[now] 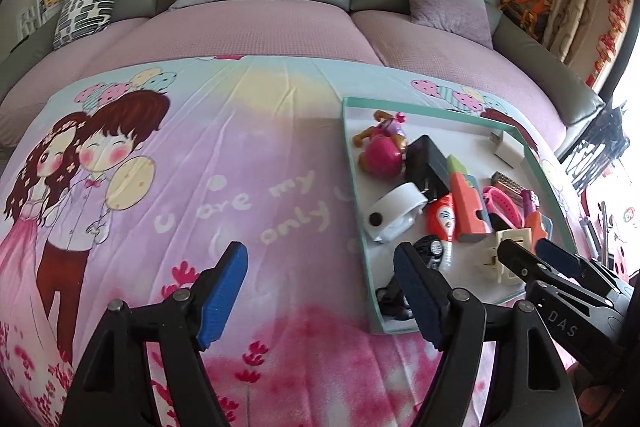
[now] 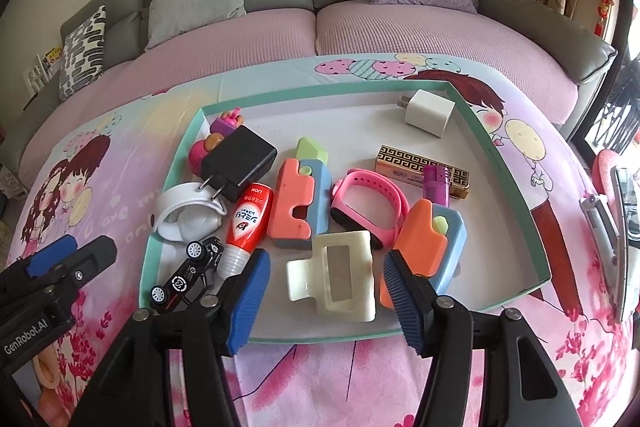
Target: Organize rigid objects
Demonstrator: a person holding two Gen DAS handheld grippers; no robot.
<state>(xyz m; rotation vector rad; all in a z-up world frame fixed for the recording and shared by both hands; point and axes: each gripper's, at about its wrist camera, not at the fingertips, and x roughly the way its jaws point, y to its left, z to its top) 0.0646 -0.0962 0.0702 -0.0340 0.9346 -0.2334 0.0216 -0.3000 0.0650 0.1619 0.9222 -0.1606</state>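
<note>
Cream hair clip (image 2: 334,273) lying flat in the tray (image 2: 516,195) near its front rim, straight ahead of the right tongs (image 2: 326,297), between their spread, empty pads without touching either; long axis running roughly across the gap, teeth toward the left pad. Left tongs (image 1: 324,291) also released and empty, hovering over the printed cloth (image 1: 200,167) beside the tray's left wall, well off from the clip. Right hand judged nearer, so likely a short push forward and a squeeze.

Cream hair claw (image 2: 334,275), toy car (image 2: 188,277), chargers, watches jumbled in teal-rimmed tray (image 2: 508,163).
</note>
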